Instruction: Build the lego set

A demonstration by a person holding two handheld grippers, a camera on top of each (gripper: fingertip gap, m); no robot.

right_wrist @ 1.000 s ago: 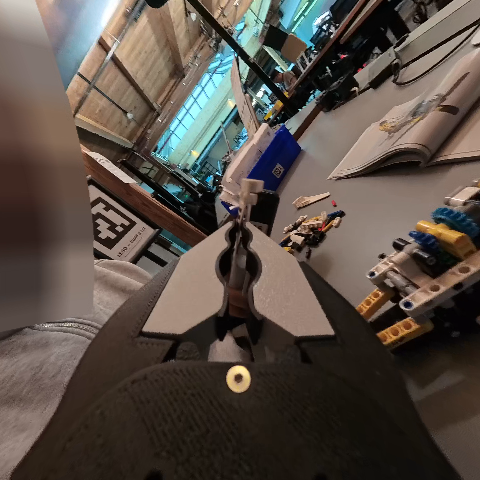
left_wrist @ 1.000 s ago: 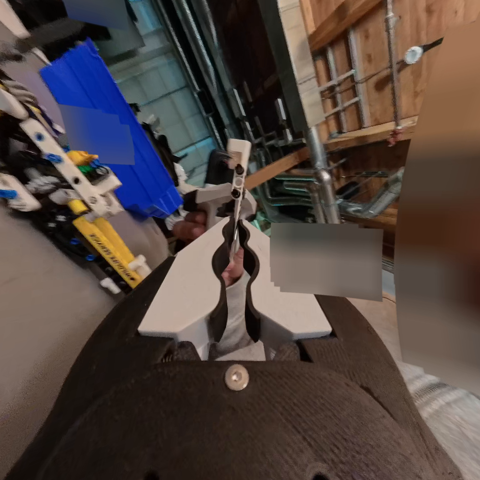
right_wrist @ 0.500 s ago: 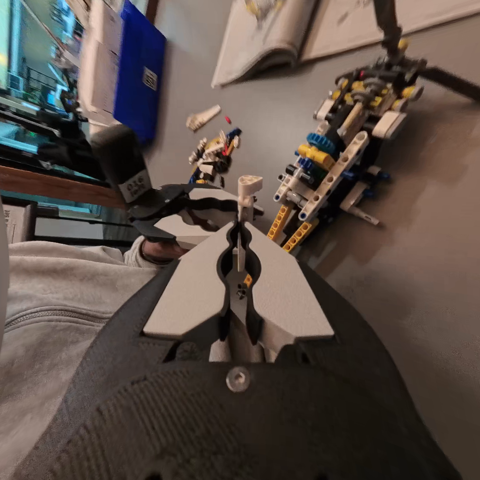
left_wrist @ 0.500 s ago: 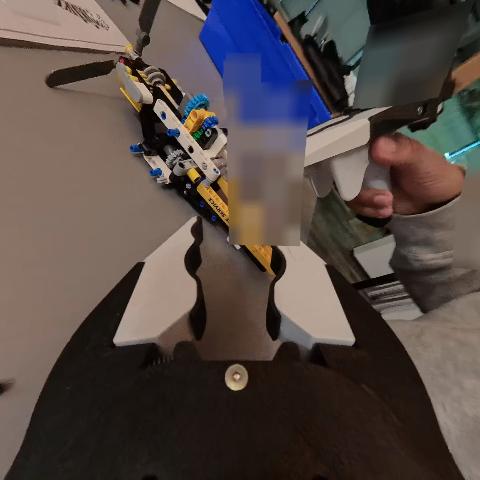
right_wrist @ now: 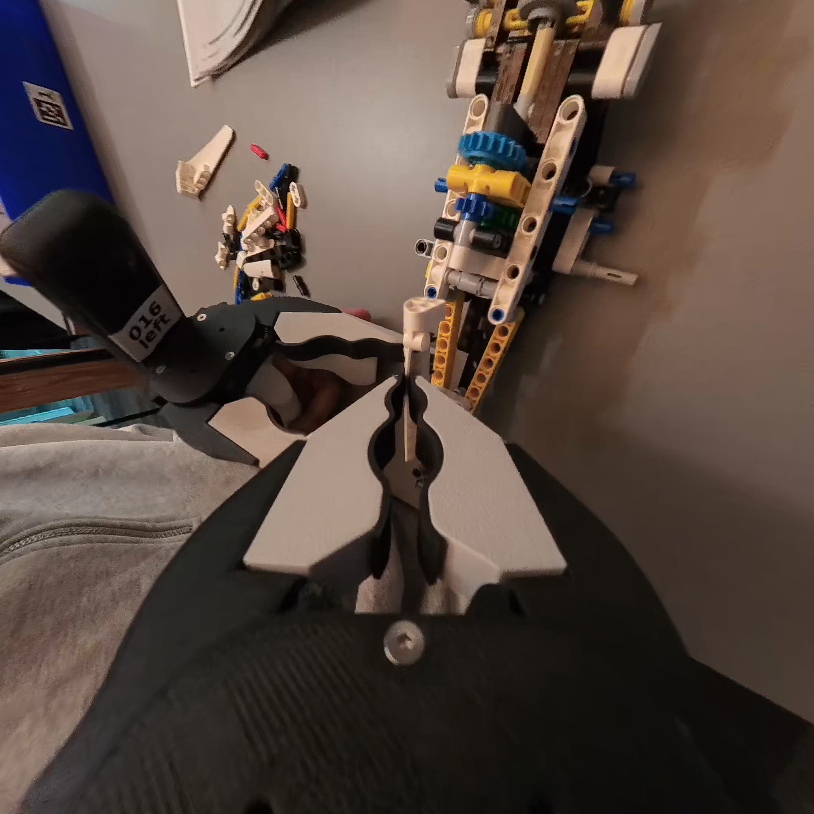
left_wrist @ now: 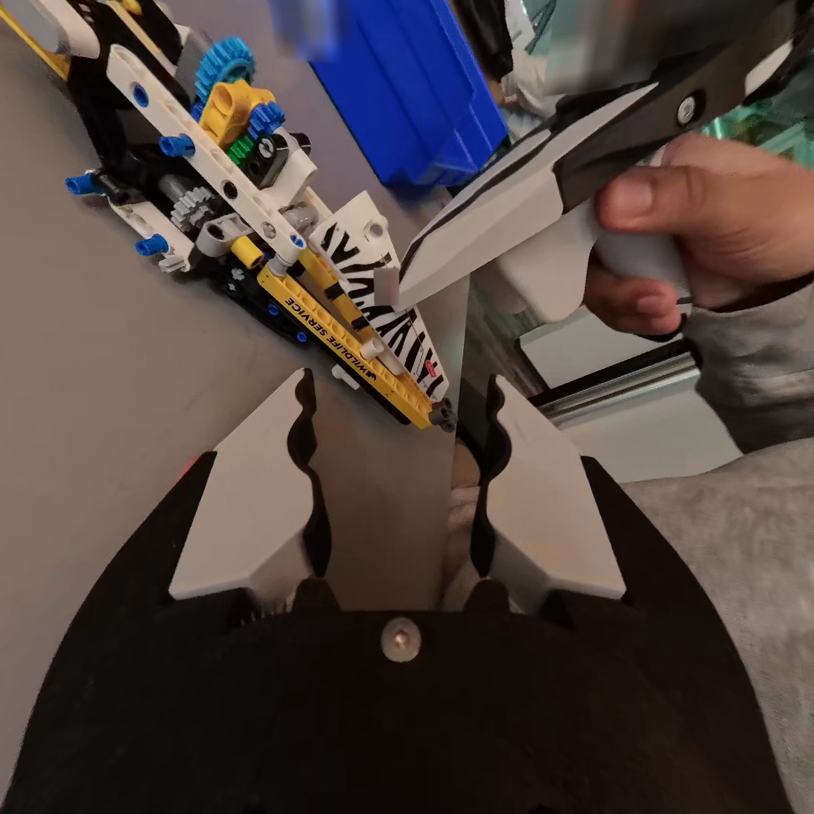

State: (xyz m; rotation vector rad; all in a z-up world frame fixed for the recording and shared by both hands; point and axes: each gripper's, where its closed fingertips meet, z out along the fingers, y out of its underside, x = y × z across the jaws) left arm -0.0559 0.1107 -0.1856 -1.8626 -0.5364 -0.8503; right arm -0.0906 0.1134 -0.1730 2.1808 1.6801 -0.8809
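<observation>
left wrist view alone: striped panel (left_wrist: 382,304) in right hand-held gripper (left_wrist: 403,282); left hand-held gripper (left_wrist: 398,383) wide.

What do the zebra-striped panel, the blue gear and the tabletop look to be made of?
Zebra-striped panel: apparently smooth moulded plastic; the flat black stripes look printed or stickered. Blue gear: hard plastic with crisp moulded teeth and a slight sheen. Tabletop: an even matte grey surface, perhaps laminate; the pictures cannot settle it.
</observation>
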